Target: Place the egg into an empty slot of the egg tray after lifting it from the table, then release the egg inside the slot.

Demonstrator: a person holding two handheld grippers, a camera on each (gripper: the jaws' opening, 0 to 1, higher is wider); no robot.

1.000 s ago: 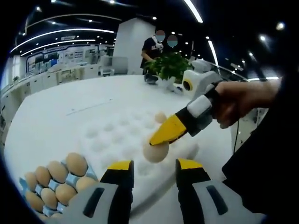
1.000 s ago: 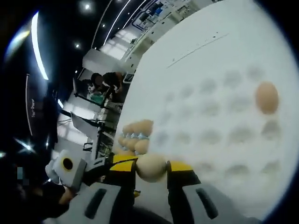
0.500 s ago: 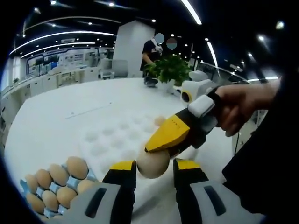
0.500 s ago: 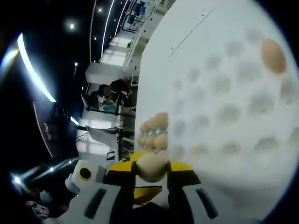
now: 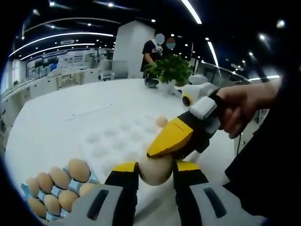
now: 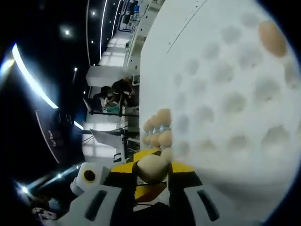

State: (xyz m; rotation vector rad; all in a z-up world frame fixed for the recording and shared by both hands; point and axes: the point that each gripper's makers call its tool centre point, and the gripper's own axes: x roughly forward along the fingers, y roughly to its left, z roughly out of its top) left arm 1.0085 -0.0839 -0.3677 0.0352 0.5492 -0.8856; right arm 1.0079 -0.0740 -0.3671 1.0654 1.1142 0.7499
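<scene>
A pale egg (image 5: 155,172) hangs in the air above the table, held from two sides. My right gripper (image 5: 162,151) reaches in from the right with a hand behind it, its yellow jaw lying over the egg's top. In the right gripper view my right gripper (image 6: 152,165) is shut on the egg (image 6: 152,169). My left gripper (image 5: 156,165) has a yellow tip pressed against each side of the same egg. The white egg tray (image 5: 113,139) lies beyond, with one brown egg (image 5: 162,121) in a far slot. That tray (image 6: 221,94) and its egg (image 6: 270,38) fill the upper right of the right gripper view.
A blue tray of several brown eggs (image 5: 61,186) sits at the lower left, and also beside the white tray (image 6: 159,128). A potted plant (image 5: 174,68) stands at the table's far edge, with a person (image 5: 153,52) behind it. The white table (image 5: 56,122) stretches left.
The right gripper brought the egg back from above the white tray into the gap between my left jaws. The left jaws narrowed until they met the egg.
</scene>
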